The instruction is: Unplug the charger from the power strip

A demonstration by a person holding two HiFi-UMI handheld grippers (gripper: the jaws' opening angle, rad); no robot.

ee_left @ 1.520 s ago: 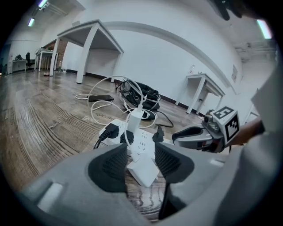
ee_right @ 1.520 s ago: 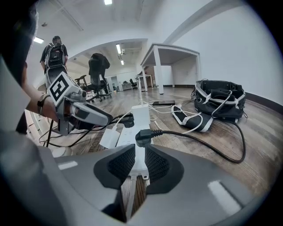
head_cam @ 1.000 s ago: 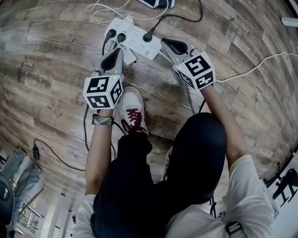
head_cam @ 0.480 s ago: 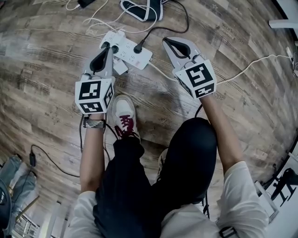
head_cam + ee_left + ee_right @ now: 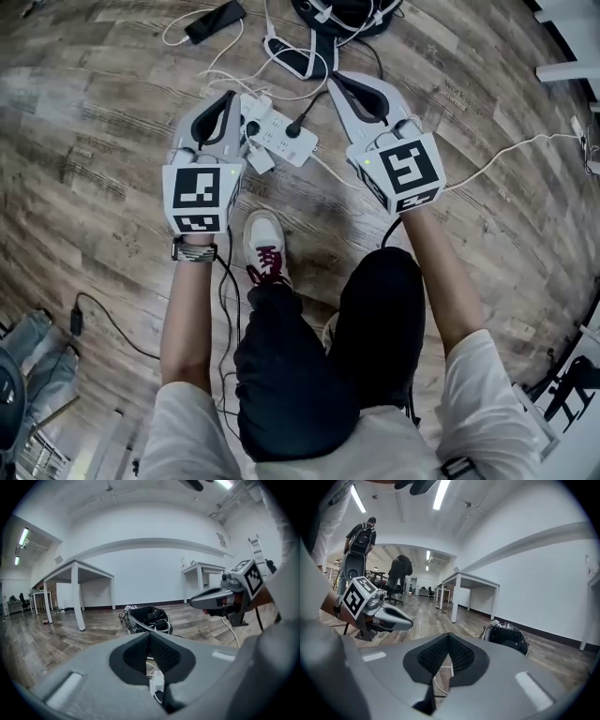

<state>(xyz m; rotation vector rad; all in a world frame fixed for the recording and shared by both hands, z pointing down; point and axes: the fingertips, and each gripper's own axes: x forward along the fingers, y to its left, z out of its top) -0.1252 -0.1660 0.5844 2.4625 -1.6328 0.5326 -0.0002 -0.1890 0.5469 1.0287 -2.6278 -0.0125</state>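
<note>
closed tongs flank power strip on wood floor

both tongs are clamped shut with nothing between them. seen from the head, the left gripper (image 5: 229,97) hangs over the left end of the white power strip (image 5: 279,139) and the right gripper (image 5: 337,79) hangs just right of it. a white charger block (image 5: 261,159) lies against the strip's near edge, and a black plug (image 5: 296,127) sits in its top. cords and a black bag (image 5: 347,9) crowd the far side. the wood floor (image 5: 103,122) lies bare to left and right. a shoe (image 5: 264,246) stands on the near side.
</note>
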